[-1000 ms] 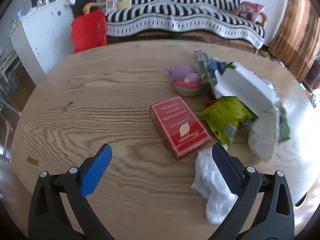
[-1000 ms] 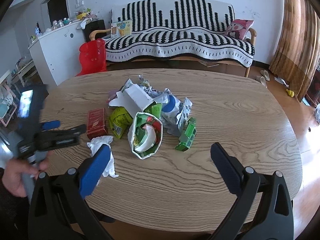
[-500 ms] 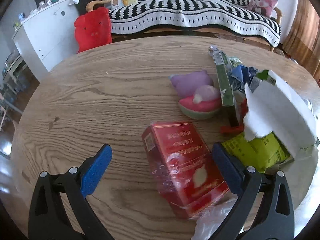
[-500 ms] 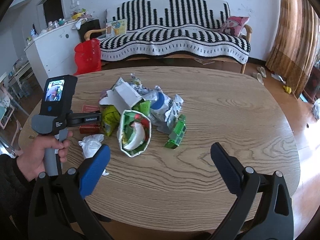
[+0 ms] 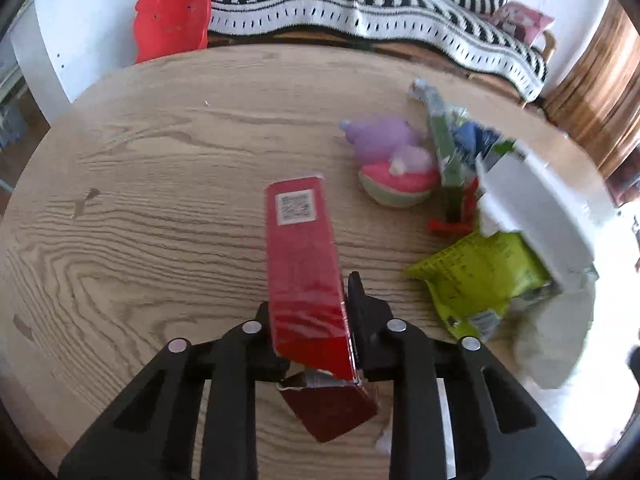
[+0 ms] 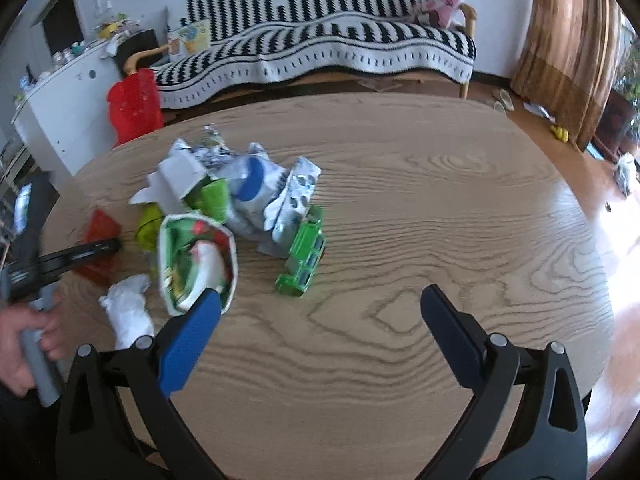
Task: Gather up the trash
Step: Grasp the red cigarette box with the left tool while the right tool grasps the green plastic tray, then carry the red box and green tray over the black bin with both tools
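Left hand-held gripper (image 5: 310, 322), wide apart a moment ago, has just been closing and is now clamping the red box (image 5: 304, 256) at centre frame, tilting it off the tabletop (image 5: 160, 168); right hand-held gripper (image 6: 320, 328) is hanging apart, empty.

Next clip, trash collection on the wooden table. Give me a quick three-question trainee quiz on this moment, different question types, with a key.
1. True or false: the left gripper is shut on the red box.
2. Multiple choice: the right gripper is (A) clamping the green carton, (B) open with only bare table between its fingers, (C) shut on the white tissue.
3. Fill in: in the right wrist view, the crumpled white tissue lies on the table just left of the ______ food bag.

Key
1. True; its jaws have just been closing, and the box sits tilted between them.
2. B; the green carton lies apart, beyond the fingertips.
3. Open.
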{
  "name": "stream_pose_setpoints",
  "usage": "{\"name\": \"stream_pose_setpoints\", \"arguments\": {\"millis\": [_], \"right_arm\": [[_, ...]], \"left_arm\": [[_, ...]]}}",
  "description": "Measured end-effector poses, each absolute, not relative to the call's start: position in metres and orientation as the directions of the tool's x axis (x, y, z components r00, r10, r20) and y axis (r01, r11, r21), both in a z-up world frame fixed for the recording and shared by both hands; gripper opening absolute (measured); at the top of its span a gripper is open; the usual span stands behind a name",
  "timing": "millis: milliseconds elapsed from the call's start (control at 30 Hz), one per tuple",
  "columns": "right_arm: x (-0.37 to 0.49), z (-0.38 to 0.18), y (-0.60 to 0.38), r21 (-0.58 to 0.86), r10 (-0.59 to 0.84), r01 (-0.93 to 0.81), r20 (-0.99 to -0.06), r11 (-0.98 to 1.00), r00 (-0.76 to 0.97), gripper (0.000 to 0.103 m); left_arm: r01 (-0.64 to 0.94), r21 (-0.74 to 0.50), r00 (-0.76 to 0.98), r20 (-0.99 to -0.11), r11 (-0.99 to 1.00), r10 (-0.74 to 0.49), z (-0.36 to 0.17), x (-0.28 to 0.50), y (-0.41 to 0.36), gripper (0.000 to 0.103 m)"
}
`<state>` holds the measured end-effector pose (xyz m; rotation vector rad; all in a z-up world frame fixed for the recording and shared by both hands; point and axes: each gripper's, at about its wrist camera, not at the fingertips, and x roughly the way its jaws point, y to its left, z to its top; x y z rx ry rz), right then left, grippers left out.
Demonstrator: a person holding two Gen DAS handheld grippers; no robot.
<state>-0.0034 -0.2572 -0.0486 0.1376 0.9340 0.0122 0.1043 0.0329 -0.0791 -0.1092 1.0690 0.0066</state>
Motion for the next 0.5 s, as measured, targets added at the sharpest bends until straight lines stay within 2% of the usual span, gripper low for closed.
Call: {"name": "stream_pose_setpoints", "arguments": {"millis": [167,200,300,367,433,500], "right_arm": [[0.028,-0.068,-0.261,0.179,0.107,0.078,-0.827,0.981,0.552,0.069],[0.034,-0.072,-0.262,0.199,0.123,0.085,-0.831,0.976,0.542,0.062],[0.045,-0.082,-0.266,0.265,0.191,0.082,-0.846,0.961,0.498,0.002],[0.037,-0.060,-0.281,0.277,0.161,0.129,-0.814,0.952,0.559,0.001],[0.016,-0.019,-0.295,0.289,0.141,0.115,-0.729,0.951,0.670,0.001],[0.000,0.000,-0.304,0.303,0.145,0.099,-0.687,0.948,0.713,0.001]], "left_arm": [[-0.053,-0.104,0.561,-0.826,0.993,-0.056,-0.051,0.085,0.040,0.022],[-0.053,-0.112,0.570,-0.819,0.992,-0.062,-0.046,0.082,0.040,0.022],[-0.054,-0.121,0.594,-0.802,0.991,-0.065,-0.036,0.072,0.036,0.022],[-0.050,-0.124,0.611,-0.788,0.991,-0.068,-0.027,0.065,0.026,0.022],[-0.031,-0.135,0.632,-0.771,0.990,-0.085,-0.015,0.058,0.014,0.022],[0.016,-0.124,0.653,-0.750,0.992,-0.104,-0.003,0.052,-0.008,0.022]]}}
